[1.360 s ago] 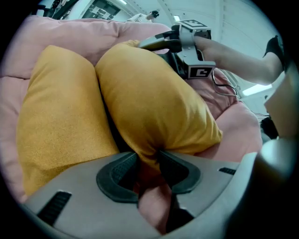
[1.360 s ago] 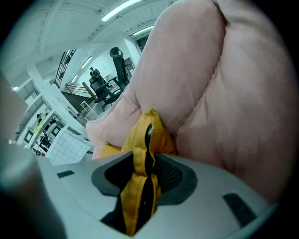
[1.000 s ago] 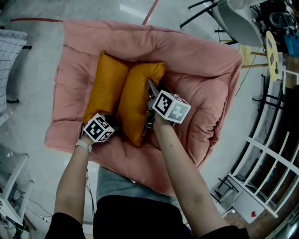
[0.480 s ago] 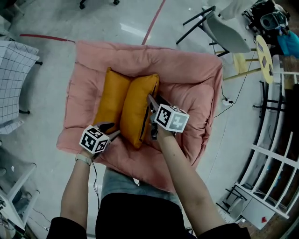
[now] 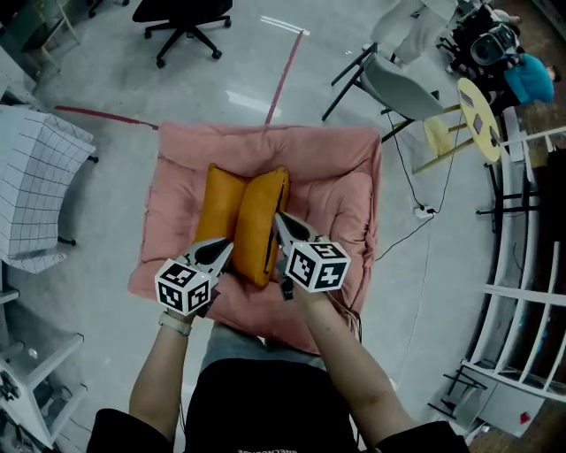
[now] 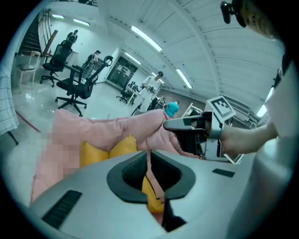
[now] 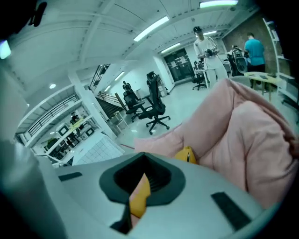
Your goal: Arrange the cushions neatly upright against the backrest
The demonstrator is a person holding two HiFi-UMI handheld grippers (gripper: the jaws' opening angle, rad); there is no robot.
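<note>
the pink seat [image 5: 340,190] had both orange cushions [image 5: 239,212] in it. they stood on edge side by side, touching, with their tops against the backrest [image 5: 265,142], over on the left part of the seat in the head view.

left gripper [image 5: 226,247] and right gripper [image 5: 279,218] both hung over the seat's front. their fingers had just been closing and sat pinched together with nothing between them.

the seat was down on a shiny grey floor [image 5: 221,84] with a red line [image 5: 285,66] running up to it. a black office chair [image 5: 181,18] was past the backrest, a grey chair [image 5: 393,88] off to the right, and some checked fabric [image 5: 35,186] on the left.

the left gripper view caught the right gripper side on and more office chairs [image 6: 74,88] behind the seat. the right gripper view had stairs [image 7: 110,100] and two people [image 7: 254,46] standing far off, and only a corner of a cushion poking up.
</note>
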